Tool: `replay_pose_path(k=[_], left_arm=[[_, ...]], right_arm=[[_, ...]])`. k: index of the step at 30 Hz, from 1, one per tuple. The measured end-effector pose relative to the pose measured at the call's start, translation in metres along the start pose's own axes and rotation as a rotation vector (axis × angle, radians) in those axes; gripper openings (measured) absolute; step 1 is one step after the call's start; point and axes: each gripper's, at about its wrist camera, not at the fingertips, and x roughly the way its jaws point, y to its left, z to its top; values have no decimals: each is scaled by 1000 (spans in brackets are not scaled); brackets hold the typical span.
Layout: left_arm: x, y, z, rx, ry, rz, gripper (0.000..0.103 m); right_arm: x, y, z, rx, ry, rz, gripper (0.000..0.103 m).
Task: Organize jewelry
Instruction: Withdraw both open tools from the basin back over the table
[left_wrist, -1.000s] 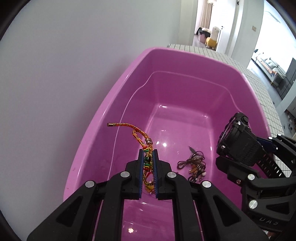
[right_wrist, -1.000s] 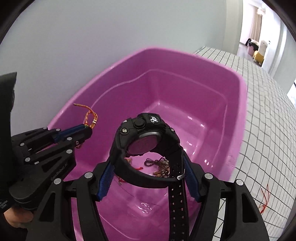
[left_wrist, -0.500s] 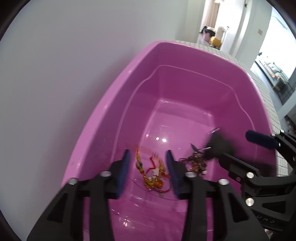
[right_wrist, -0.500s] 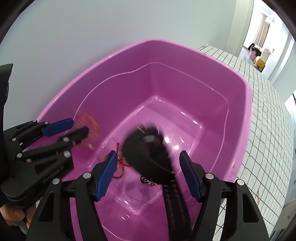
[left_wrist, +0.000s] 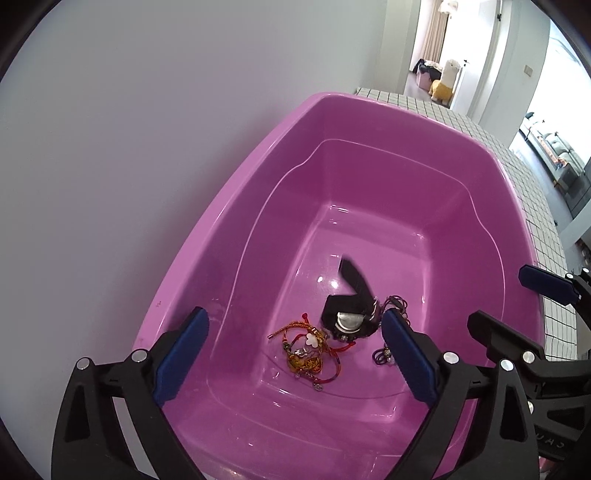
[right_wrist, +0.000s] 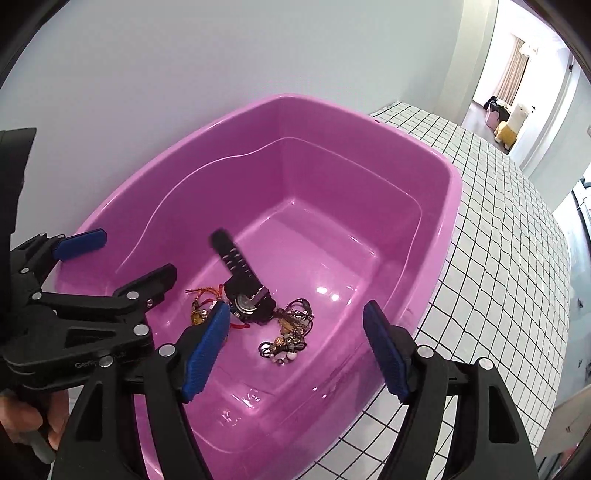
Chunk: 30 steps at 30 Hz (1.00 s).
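A pink plastic tub (left_wrist: 221, 206) (right_wrist: 454, 206) holds all the jewelry on its floor. A black wristwatch (left_wrist: 349, 314) (right_wrist: 247, 295) lies face down, its strap pointing away. Beside it rests a gold-and-red braided bracelet (left_wrist: 303, 350) (right_wrist: 201, 299), and on the other side a tangle of dark beaded cords (left_wrist: 384, 356) (right_wrist: 291, 332). My left gripper (left_wrist: 293, 315) (right_wrist: 135, 253) hovers over the tub's near end, its jaws opening wide with nothing between them. My right gripper (right_wrist: 295, 308) (left_wrist: 500, 297) stands open above the watch, not touching it.
The tub sits against a white wall on a white counter with a black grid (right_wrist: 498, 258), which runs to the right. A hand (right_wrist: 22, 424) holds the left tool at the lower left. A doorway with a yellow plush toy (left_wrist: 445, 81) lies far behind.
The left gripper opened and the braided bracelet dropped to the tub floor. The right gripper let go of the watch, which fell into the tub and came to rest face down.
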Motion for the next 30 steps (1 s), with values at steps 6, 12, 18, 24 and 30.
replay_pose_path(k=[6,12,18,24,30], left_arm=[[-9,0,-6,1,-8,4,93],[-15,-2,-8,10,-17,7,93],[-22,-5,-10,17,-28,0,95],[-30,-9,-13,21,-29,-17,96],[-35,-12,-16,16,-19,-25,96]], right_arm=[[-7,1,-4,8,-13,0,71],[-14,3,-7,14,-27,-6,71],[-21,3,-12,25,-41,-16,71],[-31,0,-20,43,-66,-3,71],[-42,-5,-30,68,-81,-4,71]])
